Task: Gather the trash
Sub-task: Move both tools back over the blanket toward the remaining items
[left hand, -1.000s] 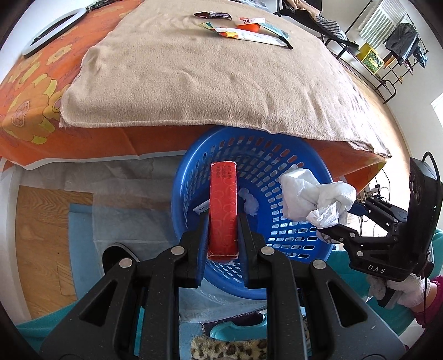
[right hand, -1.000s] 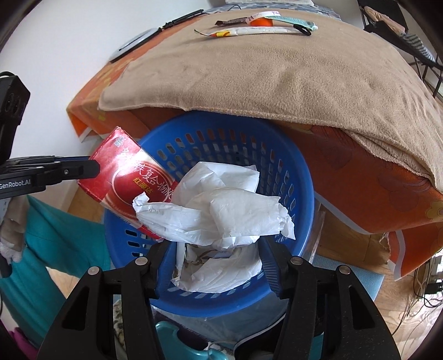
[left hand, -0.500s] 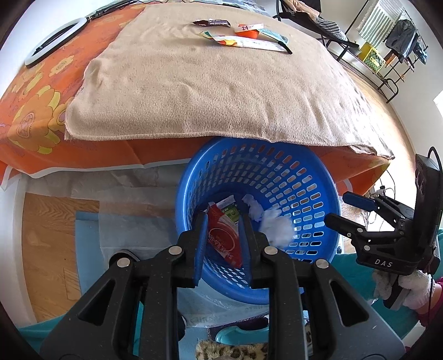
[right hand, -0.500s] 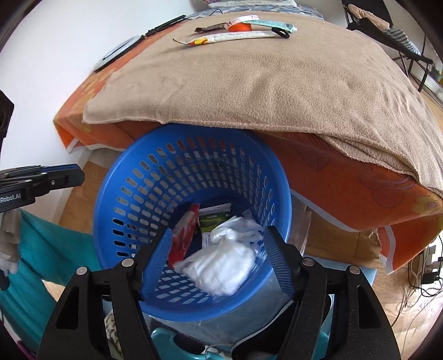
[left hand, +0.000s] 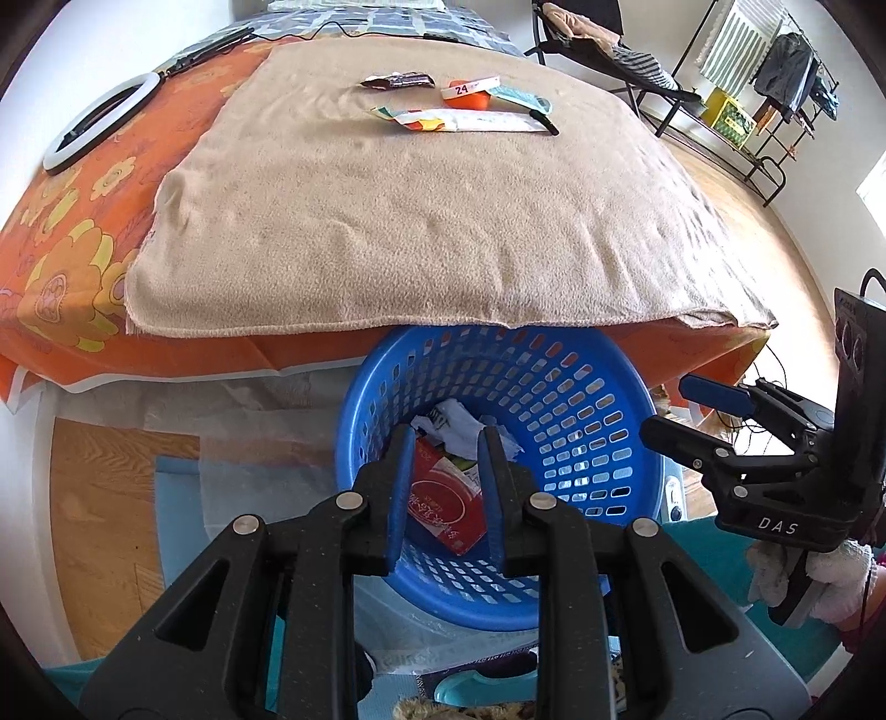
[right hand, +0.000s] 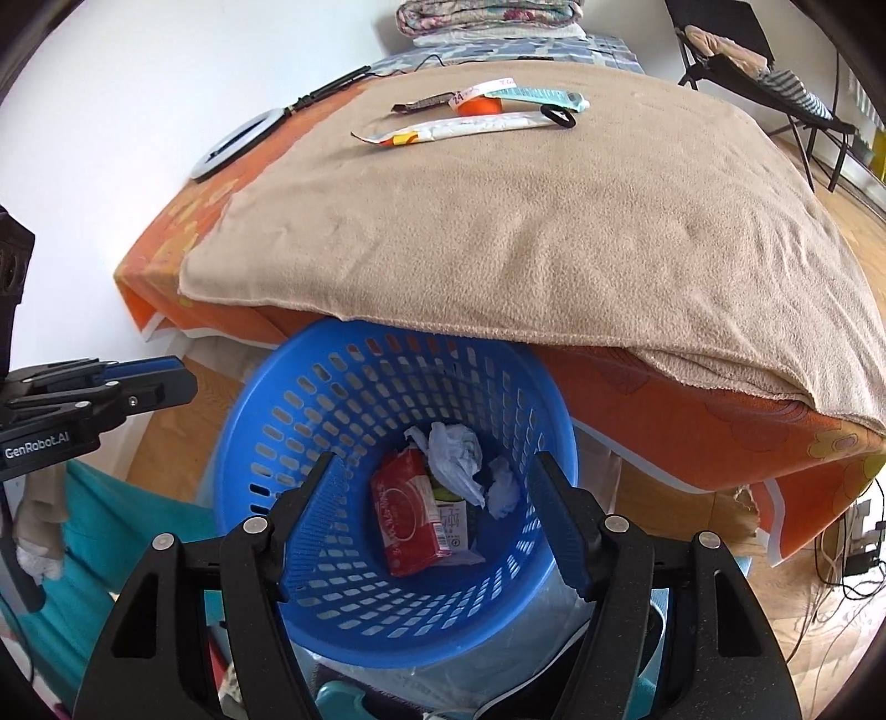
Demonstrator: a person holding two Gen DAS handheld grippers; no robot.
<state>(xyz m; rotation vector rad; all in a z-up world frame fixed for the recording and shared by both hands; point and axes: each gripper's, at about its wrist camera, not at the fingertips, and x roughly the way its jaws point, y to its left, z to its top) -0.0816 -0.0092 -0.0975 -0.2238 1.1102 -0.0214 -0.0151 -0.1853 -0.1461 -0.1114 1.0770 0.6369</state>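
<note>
A blue slotted basket (left hand: 609,382) (right hand: 260,399) stands on the floor, partly under the table's edge. Inside it lie a red packet (left hand: 440,507) (right hand: 401,515) and crumpled white paper (right hand: 455,462). My left gripper (left hand: 446,443) hovers over the basket, its jaws a narrow gap apart with nothing between them. My right gripper (right hand: 434,462) also hangs over the basket, open wide and empty. Each gripper shows at the edge of the other's view. Several wrappers (left hand: 470,117) (right hand: 459,126) lie at the far end of the beige blanket (left hand: 415,232).
The table has an orange flowered cloth (left hand: 61,277) under the blanket. A white ring light (left hand: 99,124) lies at its far left. A folding chair (left hand: 614,52) and a clothes rack (left hand: 775,83) stand beyond. Cables lie on the wooden floor (right hand: 853,554) at right.
A second ago my left gripper held the red packet and my right the white paper above the basket. Both were let go and now lie in the basket.
</note>
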